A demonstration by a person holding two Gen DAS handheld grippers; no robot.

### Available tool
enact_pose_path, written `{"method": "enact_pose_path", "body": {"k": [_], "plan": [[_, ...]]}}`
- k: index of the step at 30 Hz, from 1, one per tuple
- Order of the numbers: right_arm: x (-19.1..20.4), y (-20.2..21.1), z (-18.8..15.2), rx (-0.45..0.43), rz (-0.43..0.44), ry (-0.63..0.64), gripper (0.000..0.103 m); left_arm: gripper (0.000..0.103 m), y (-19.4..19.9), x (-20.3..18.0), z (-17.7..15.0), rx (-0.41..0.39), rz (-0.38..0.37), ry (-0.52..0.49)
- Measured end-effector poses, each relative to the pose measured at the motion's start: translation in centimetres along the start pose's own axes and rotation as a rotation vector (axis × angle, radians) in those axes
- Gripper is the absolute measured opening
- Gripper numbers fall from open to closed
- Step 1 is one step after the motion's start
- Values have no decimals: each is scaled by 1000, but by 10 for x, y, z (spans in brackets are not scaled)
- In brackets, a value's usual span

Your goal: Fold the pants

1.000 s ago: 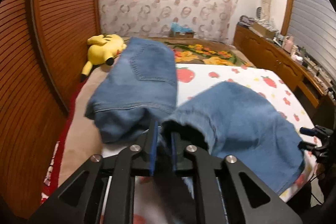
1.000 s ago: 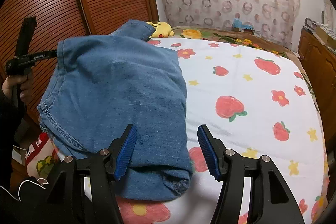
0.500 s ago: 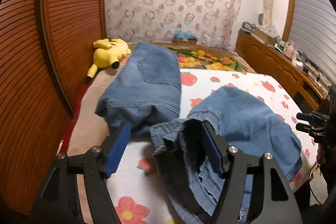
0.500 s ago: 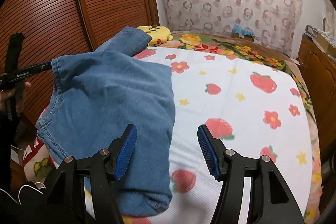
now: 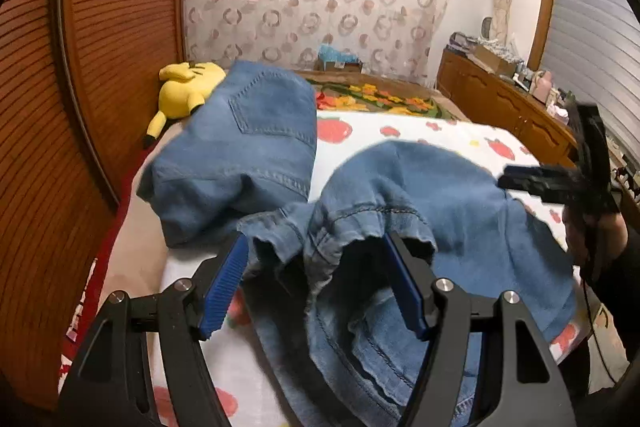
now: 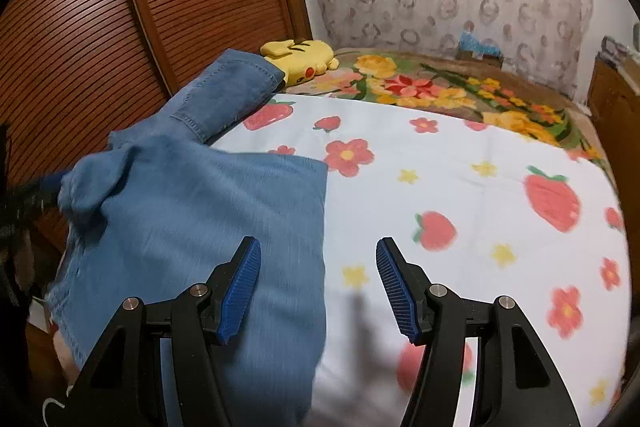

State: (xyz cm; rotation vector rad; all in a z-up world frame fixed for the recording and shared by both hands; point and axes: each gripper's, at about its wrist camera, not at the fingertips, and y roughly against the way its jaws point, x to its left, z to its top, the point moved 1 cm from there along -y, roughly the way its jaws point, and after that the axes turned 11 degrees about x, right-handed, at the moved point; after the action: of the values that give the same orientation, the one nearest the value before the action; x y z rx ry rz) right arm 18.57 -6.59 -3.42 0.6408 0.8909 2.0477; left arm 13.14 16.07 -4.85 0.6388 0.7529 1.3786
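The blue jeans (image 5: 420,195) lie folded on the strawberry-print sheet (image 6: 460,187), with the waist and back pocket (image 5: 256,131) at the far left near the wardrobe. My left gripper (image 5: 316,239) is open over the crumpled leg hems. The cloth bunches loosely between its blue pads without being pressed. My right gripper (image 6: 318,243) hangs open above the bed at the jeans' (image 6: 200,219) right edge. Its left finger is over denim, its right finger over bare sheet. In the left wrist view the right gripper (image 5: 560,183) is a blur at the right.
A yellow plush toy (image 5: 184,87) lies at the bed's far left corner, beside the slatted wooden wardrobe (image 5: 80,67). A floral blanket (image 6: 440,87) covers the head of the bed. A wooden dresser (image 5: 500,103) with clutter lines the right wall.
My left gripper went from shut on the leg hem to open, and the hem dropped loose onto the bed. My right gripper slid to the right, toward the jeans' edge.
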Motion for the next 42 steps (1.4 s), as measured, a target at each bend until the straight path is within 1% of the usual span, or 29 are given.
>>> {"method": "enact_pose_path", "body": {"k": [2, 4, 8, 9, 10, 11, 12, 13, 14, 15, 17, 20, 23, 24, 25, 27, 28, 29, 31, 32, 33, 34, 35, 37, 38, 39, 42], "plan": [[-1, -12, 8, 16, 23, 3, 62, 69, -4, 0, -3, 8, 0, 5], [-1, -25, 13, 54, 62, 11, 62, 69, -6, 2, -5, 17, -6, 11], [4, -48, 20, 110, 87, 38, 62, 69, -6, 3, -7, 20, -1, 6], [5, -53, 21, 127, 91, 43, 60, 69, -6, 4, -7, 20, -1, 7], [6, -57, 21, 140, 93, 48, 55, 69, -6, 5, -7, 19, 0, 10], [8, -57, 22, 135, 96, 56, 47, 69, -5, 5, -6, 17, 1, 11], [10, -57, 21, 137, 111, 68, 33, 69, -5, 5, -6, 15, 3, 12], [11, -55, 21, 133, 110, 76, 24, 69, -3, 6, -5, 12, 3, 14], [11, -52, 21, 131, 116, 80, 9, 69, -2, 6, -4, 9, 3, 17], [10, -48, 21, 119, 125, 79, 6, 69, -1, 7, -4, 6, 2, 17], [8, -26, 19, 55, 129, 65, 5, 69, 4, 5, -4, -6, 2, 17], [6, 23, 19, -63, 112, 71, 4, 69, 12, 2, -3, -24, 2, 8], [2, 70, 18, -132, 72, 71, 4, 69, 19, -3, 1, -39, 1, -7], [-1, 85, 17, -149, 74, 80, 4, 69, 20, -4, 2, -43, -2, -10], [-4, 98, 16, -164, 53, 85, 4, 69, 21, -7, 3, -49, -7, -15], [-19, 116, 11, -182, 1, 46, 4, 69, 22, -10, 5, -54, -14, -23], [-28, 117, 8, -171, -14, 23, 4, 69, 20, -13, 6, -53, -20, -28], [-38, 111, 4, -134, -47, 2, 4, 69, 18, -16, 6, -49, -27, -34], [-60, 84, -7, -31, -118, -52, 5, 69, 12, -20, 7, -36, -34, -51], [-69, 72, -13, 7, -129, -82, 6, 69, 5, -24, 6, -23, -32, -64], [-78, 60, -19, 40, -136, -106, 11, 69, 2, -26, 5, -12, -30, -71], [-85, 52, -25, 58, -159, -127, 12, 69, -3, -28, 4, 0, -29, -80], [-90, 48, -30, 59, -173, -146, 14, 69, -7, -27, 4, 7, -30, -84], [-97, 44, -39, 50, -142, -173, 19, 69, -15, -31, 2, 27, -35, -93], [-98, 43, -43, 50, -136, -175, 23, 69, -18, -33, 3, 31, -32, -100], [-98, 41, -44, 48, -141, -175, 25, 69, -21, -36, 5, 29, -28, -111], [-97, 37, -46, 41, -140, -169, 26, 69, -28, -44, 16, 12, -32, -144]]}}
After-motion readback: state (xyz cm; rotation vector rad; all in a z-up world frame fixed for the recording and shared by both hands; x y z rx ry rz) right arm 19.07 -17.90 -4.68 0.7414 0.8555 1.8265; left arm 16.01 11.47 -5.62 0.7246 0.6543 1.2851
